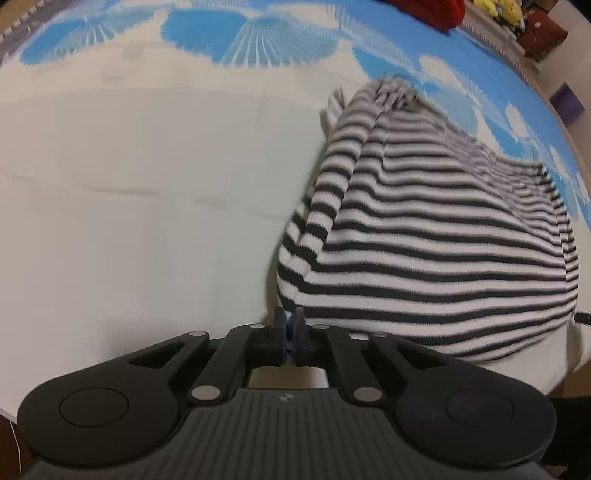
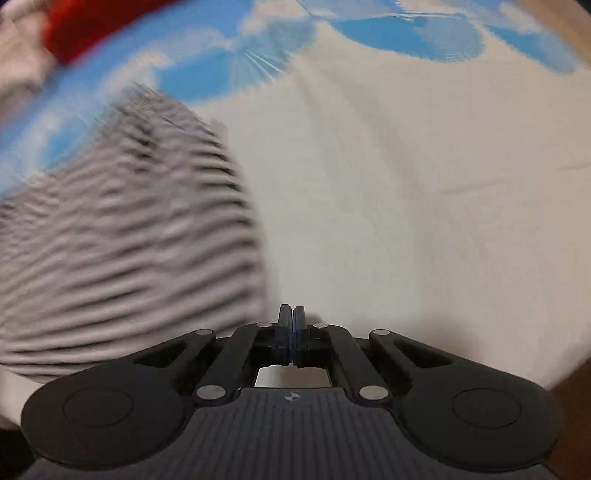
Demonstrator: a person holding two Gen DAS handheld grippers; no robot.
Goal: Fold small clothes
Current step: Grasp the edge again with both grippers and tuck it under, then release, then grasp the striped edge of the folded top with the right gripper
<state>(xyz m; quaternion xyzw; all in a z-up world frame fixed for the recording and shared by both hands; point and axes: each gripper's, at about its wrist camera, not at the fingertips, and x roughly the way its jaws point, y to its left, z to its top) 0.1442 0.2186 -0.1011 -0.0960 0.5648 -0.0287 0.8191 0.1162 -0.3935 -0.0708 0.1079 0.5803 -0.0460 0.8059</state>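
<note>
My left tongs [image 1: 289, 320] sit at the lower middle of the left wrist view, drawn nearly together, with what looks like a thin bit of the hem caught between the pads, right at the lower left corner of the black-and-white striped knit garment [image 1: 436, 236]. That garment fills the right half of this view, lying on the white sheet with blue fan-shaped patches [image 1: 129, 206]; a folded sleeve or edge runs down its left side. A red fabric item [image 1: 436, 11] lies at the top right edge, with yellow things beyond it too small to tell.

In the right wrist view my right tongs [image 2: 291, 317] are pressed fully together at the lower middle, just beside the striped garment's right edge; the blur keeps me from telling whether any cloth is pinched. The garment spreads over the left half there, smeared by motion, and the sheet covers the right half.
</note>
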